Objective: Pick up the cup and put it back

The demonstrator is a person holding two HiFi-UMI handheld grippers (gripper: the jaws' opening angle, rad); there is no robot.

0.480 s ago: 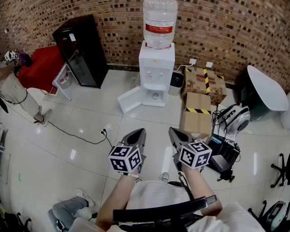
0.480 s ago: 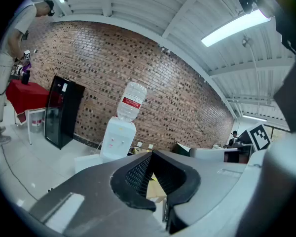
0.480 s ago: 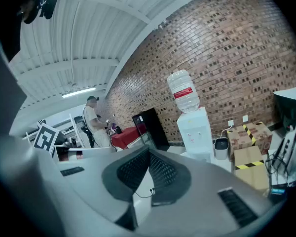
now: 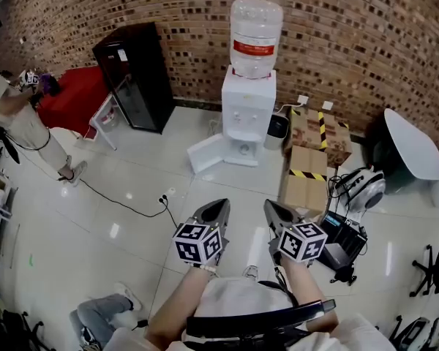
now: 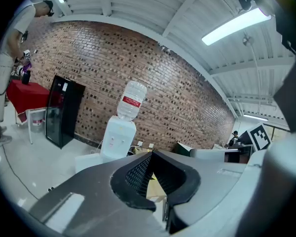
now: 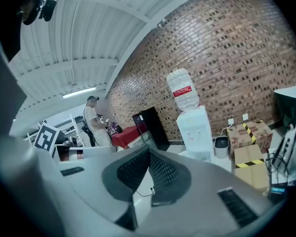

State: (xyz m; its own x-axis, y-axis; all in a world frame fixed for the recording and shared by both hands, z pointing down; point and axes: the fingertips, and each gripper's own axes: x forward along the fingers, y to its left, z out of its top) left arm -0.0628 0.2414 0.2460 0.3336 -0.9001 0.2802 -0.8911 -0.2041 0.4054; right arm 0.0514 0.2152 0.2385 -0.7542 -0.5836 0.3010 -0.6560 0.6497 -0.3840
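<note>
Holds the left gripper (image 4: 221, 203) and the right gripper (image 4: 269, 204) side by side on the near side of the water dispenser (image 4: 247, 115), well apart from it, noses toward it; both clenched tip to tip, nothing between the jaws. Cannot make out the cup in any view.
</note>
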